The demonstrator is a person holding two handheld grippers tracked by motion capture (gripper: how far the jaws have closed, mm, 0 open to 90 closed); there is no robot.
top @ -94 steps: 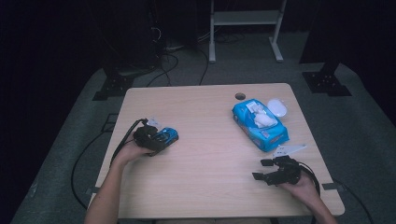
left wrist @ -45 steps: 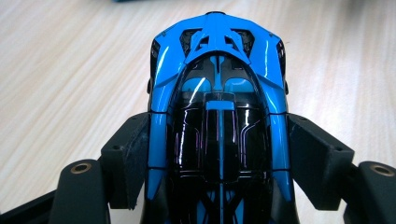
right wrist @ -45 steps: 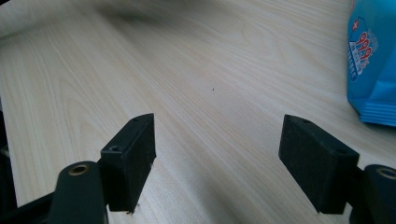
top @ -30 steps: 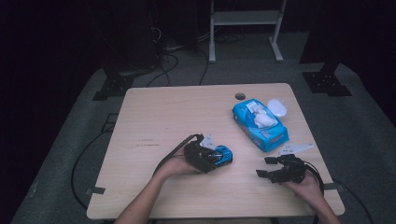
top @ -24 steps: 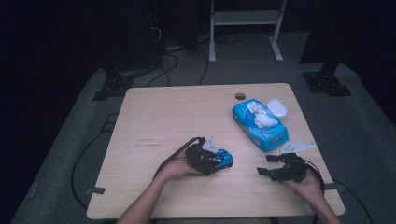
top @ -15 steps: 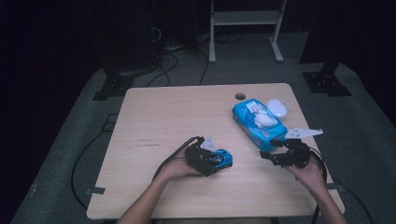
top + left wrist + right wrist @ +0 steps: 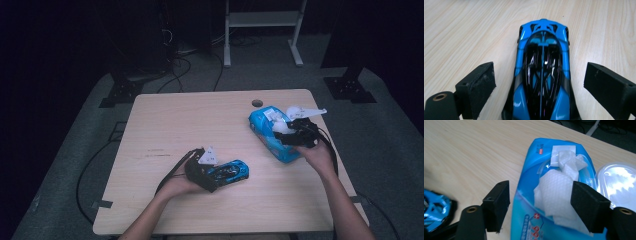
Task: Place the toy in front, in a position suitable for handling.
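On a pale wooden counter [image 7: 165, 125], a blue toy car [image 7: 542, 72] lies lengthwise between the open fingers [image 7: 477, 87] of the left gripper [image 7: 200, 170], which have just been opening and stand clear of its sides. The right gripper [image 7: 540, 207] hovers over a blue wipes pack [image 7: 534, 225], its fingers spread either side of the protruding white wipe [image 7: 556, 190], having just been closing slightly
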